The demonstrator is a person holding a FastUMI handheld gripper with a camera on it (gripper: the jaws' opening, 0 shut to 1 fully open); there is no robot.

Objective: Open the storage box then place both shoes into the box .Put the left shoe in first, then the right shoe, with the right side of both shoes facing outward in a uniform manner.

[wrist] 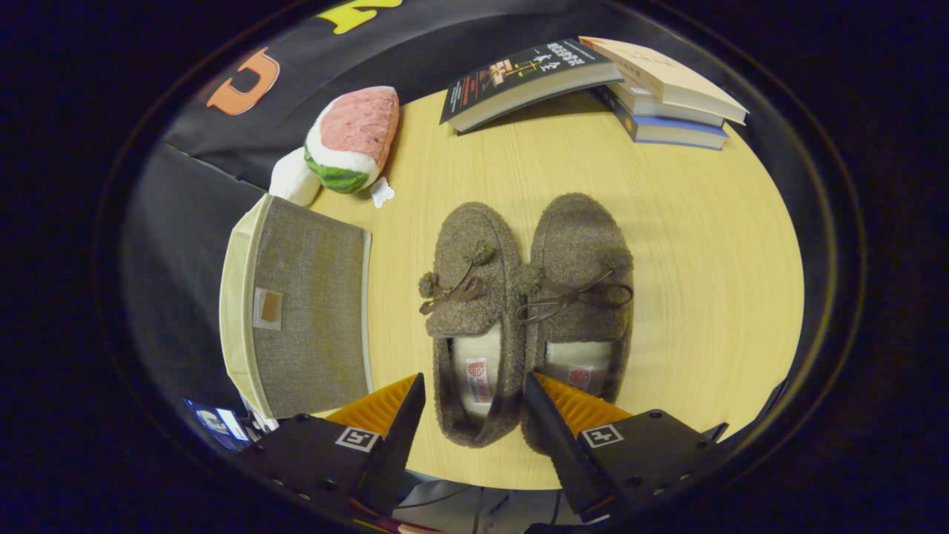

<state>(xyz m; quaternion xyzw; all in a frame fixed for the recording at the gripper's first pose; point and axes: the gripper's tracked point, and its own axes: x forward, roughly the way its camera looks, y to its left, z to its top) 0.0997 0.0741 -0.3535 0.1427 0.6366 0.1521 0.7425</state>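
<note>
Two fuzzy brown slippers with brown laces lie side by side on the light wooden table, toes pointing away from me. The left shoe point(471, 311) has its heel between my fingers; the right shoe point(582, 297) lies just right of it, its heel partly behind my right finger. My gripper point(474, 397) hovers above them, open, touching neither. The storage box point(300, 315), grey-brown fabric with cream trim and a small label patch, sits left of the shoes with its lid closed.
A watermelon-slice plush toy point(348, 141) lies beyond the box. Several books point(600, 81) are stacked at the table's far side. Bare table top point(712, 297) stretches right of the shoes.
</note>
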